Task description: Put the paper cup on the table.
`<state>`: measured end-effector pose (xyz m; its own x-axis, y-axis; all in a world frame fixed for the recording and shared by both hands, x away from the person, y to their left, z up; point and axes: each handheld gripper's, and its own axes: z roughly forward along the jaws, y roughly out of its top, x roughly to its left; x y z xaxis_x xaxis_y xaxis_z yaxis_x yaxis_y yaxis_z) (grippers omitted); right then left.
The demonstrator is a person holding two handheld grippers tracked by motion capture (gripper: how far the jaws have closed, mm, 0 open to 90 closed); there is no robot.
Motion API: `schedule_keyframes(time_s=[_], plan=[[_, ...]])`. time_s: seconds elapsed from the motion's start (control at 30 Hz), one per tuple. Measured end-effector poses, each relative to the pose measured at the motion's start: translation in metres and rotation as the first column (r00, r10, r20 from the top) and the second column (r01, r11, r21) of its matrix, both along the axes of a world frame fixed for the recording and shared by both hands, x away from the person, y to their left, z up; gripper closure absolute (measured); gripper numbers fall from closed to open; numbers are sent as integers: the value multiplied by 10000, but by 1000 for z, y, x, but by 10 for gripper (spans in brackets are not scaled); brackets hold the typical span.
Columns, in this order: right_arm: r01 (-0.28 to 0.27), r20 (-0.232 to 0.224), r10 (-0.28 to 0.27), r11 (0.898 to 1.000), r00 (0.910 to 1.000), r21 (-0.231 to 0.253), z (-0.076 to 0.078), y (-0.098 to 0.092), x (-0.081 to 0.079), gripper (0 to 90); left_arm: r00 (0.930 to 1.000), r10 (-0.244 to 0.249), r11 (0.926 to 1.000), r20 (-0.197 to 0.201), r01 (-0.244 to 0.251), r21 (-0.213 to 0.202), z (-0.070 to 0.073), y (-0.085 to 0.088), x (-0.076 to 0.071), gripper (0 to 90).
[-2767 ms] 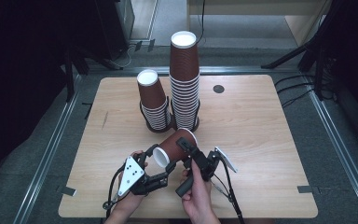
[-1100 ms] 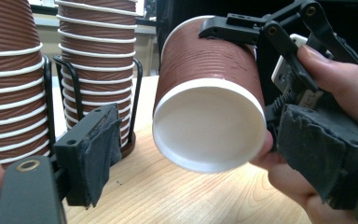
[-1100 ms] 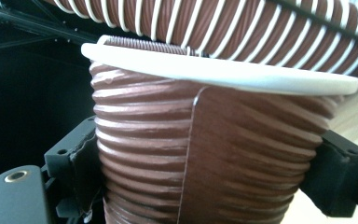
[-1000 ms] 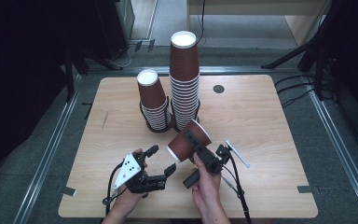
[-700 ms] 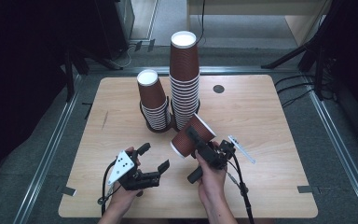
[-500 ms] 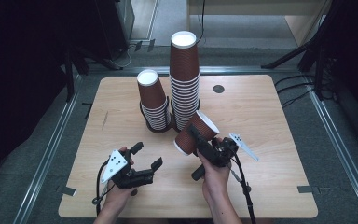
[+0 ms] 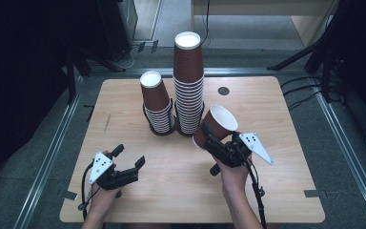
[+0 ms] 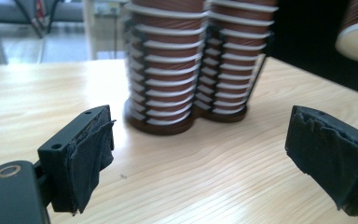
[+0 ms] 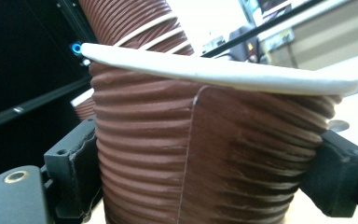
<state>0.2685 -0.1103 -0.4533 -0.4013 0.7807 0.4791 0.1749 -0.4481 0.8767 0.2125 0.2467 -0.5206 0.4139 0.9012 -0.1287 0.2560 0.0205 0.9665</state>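
A brown ribbed paper cup (image 7: 215,125) with a white rim is held tilted, mouth up and to the right, just right of the stacks. My right gripper (image 7: 208,137) is shut on the cup (image 9: 205,154), its jaws pressed against both sides. My left gripper (image 7: 129,155) rests low at the table's front left, open, with nothing between its fingers (image 8: 86,154). A short stack of upside-down cups (image 7: 156,106) and a tall stack (image 7: 189,86) stand side by side at the table's middle back, the short stack (image 8: 165,70) and the tall stack (image 8: 235,60) straight ahead of the left gripper.
The wooden table (image 7: 276,143) has a small dark round hole (image 7: 224,90) at the back right. Metal rails (image 7: 47,152) run along both sides on the floor. Cables (image 7: 305,95) lie on the floor at right.
My right gripper has carried the cup up and to the right, turning its mouth upward. My left gripper has let go of it and drawn back to the front left, open.
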Motion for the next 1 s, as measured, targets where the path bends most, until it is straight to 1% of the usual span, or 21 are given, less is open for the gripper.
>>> schedule_keyframes(time_s=[0.07,0.1,0.13,0.2,0.27,0.3,0.37,0.4,0.47,0.53,0.57,0.6,0.67,0.73,0.8,0.83,0.9,1.0], plan=[[148,211,-138,9989,9997,-440,2,-2,1,131,9997,215,9997,-113,-216,-118,-3,9,0,84],[170,353,-152,9984,9993,-536,2,-3,2,131,9993,340,9992,-157,-343,-197,-4,14,0,84],[207,454,-179,9979,9988,-619,3,-4,3,131,9988,485,9986,-105,-488,-213,-5,18,0,84],[285,607,-242,9971,9979,-705,3,-6,5,132,9973,726,9968,45,-725,-330,-8,25,-1,85],[295,832,-244,9977,9962,-613,3,-8,7,134,9957,927,9947,66,-923,-458,-9,32,-1,86],[334,1095,-267,9977,9936,-590,2,-9,8,135,9940,1088,9929,82,-1082,-502,-10,35,-2,86],[398,1413,-311,9975,9895,-592,2,-11,10,135,9905,1372,9895,90,-1366,-465,-13,39,-2,88],[512,1542,-391,9959,9873,-750,2,-12,12,135,9887,1496,9879,62,-1493,-411,-14,41,-1,88],[682,1659,-504,9923,9849,-1037,1,-14,16,135,9860,1664,9854,-45,-1665,-362,-17,44,0,89],[971,1785,-747,9880,9811,-1202,0,-17,21,136,9846,1745,9829,-50,-1745,-590,-18,47,-1,89],[1083,1784,-856,9866,9802,-1219,0,-19,23,136,9849,1729,9827,-117,-1733,-657,-18,49,-1,89],[1212,1826,-980,9852,9783,-1210,-1,-22,25,136,9846,1744,9827,-153,-1750,-606,-18,50,-1,90],[1379,1922,-1119,9822,9750,-1276,-2,-26,29,136,9805,1955,9802,-174,-1960,-289,-19,50,-1,89],[1508,1992,-1220,9791,9723,-1365,-2,-29,33,137,9797,2002,9797,-142,-2003,-80,-21,50,0,89],[1642,2072,-1311,9747,9695,-1518,-4,-32,36,136,9793,2021,9794,-120,-2021,-40,-21,51,-1,89],[1688,2093,-1334,9723,9687,-1614,-4,-33,38,136,9789,2033,9791,-191,-2034,-26,-22,51,0,90],[1856,2148,-1443,9648,9659,-1865,-6,-35,40,135,9782,2055,9784,-312,-2061,-147,-22,53,0,90],[2151,2361,-1585,9472,9587,-2378,-9,-37,44,135,9781,2053,9776,-350,-2067,-404,-22,56,-1,89]])
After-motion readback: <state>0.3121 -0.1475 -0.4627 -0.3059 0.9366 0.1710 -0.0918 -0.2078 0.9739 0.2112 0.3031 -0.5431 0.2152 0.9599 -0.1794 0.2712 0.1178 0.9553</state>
